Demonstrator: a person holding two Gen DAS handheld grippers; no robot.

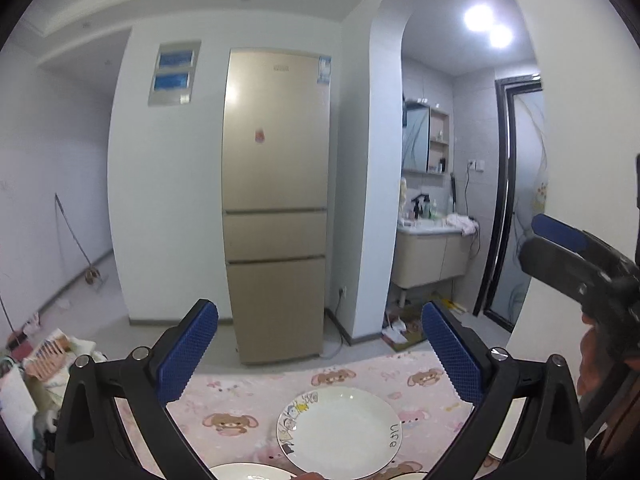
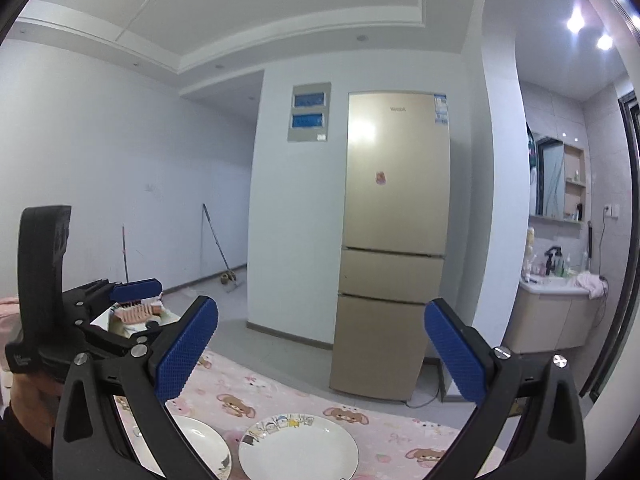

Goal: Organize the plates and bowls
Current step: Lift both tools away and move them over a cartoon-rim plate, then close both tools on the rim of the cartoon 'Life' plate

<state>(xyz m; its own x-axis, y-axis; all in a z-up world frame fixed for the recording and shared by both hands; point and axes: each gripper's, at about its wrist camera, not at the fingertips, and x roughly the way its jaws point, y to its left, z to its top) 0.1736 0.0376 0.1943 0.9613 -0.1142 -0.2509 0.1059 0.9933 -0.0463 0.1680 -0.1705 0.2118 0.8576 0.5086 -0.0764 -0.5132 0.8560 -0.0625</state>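
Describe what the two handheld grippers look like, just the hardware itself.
Both match: the left gripper and right gripper have black angular plastic frames with silver screws and rivets at the joints. Each finger ends in a rounded blue pad with a fine knobbly grid texture. No cables show. Sleeves cannot be made out.

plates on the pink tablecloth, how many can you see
2 for sure. One cartoon-rimmed plate lies between the right gripper's open jaws; a second plate lies just left of it, partly behind the left finger. Slivers at the left wrist view's bottom edge may be more.
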